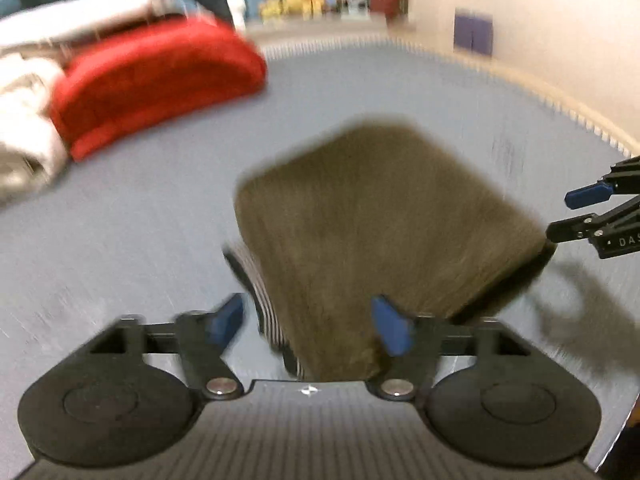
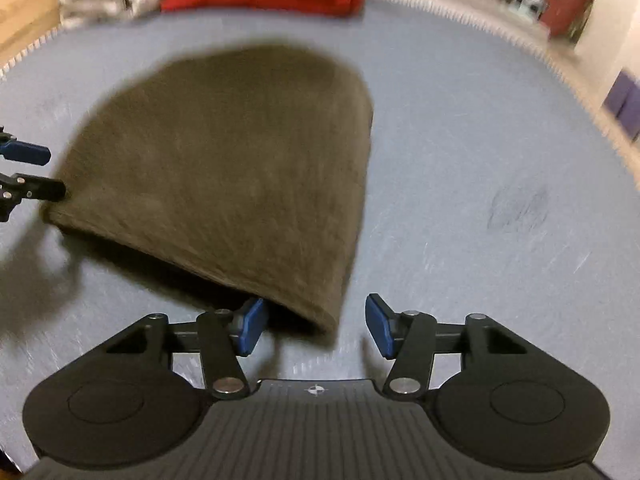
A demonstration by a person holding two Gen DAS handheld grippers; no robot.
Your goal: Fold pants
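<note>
Soft, limp pants point(image 1: 372, 232), folded thick; left gripper point(image 1: 312, 324) and right gripper point(image 2: 316, 326) both spread at near corners — pinch there, through all layers.

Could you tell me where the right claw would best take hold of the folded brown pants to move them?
Probably the near corner of the brown pants, approached low from the front: that stacked edge lies between the open right claw fingers, on the grey mat.
</note>
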